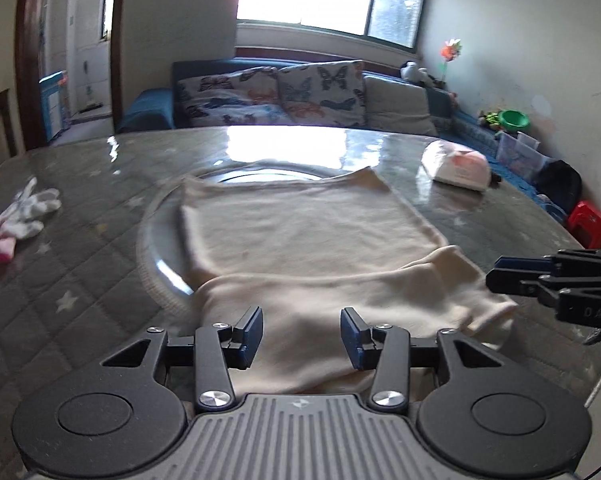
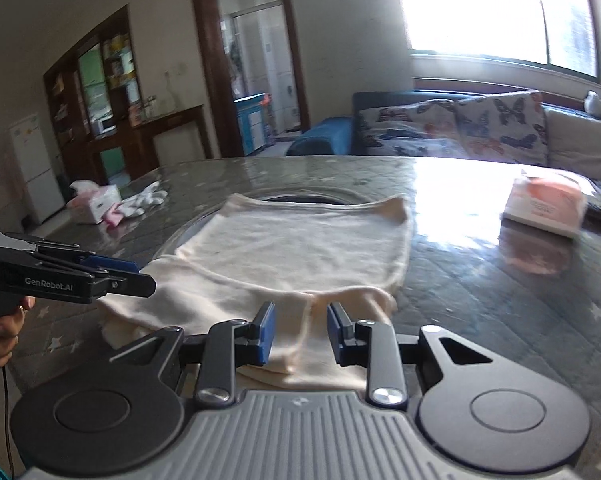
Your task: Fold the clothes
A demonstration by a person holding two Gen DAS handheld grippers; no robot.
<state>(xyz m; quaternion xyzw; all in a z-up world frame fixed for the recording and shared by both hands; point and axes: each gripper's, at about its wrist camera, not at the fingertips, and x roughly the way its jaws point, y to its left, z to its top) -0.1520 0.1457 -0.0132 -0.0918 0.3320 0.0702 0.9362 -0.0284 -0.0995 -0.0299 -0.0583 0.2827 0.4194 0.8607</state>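
Observation:
A cream garment (image 1: 300, 236) lies flat on the grey quilted table, its near part folded over into a thicker band (image 1: 340, 300). It also shows in the right wrist view (image 2: 292, 256). My left gripper (image 1: 301, 334) is open and empty, just above the garment's near folded edge. My right gripper (image 2: 301, 330) is open and empty over the near right part of the fold. Each gripper shows from the side in the other's view, the right one (image 1: 548, 284) and the left one (image 2: 100, 276).
The table (image 1: 80, 280) has a round glass turntable (image 1: 160, 264) under the garment. White and pink gloves (image 1: 20, 216) lie at the left. A tissue pack (image 1: 456, 166) lies at the far right, another one (image 2: 94, 202) far left. A sofa stands behind.

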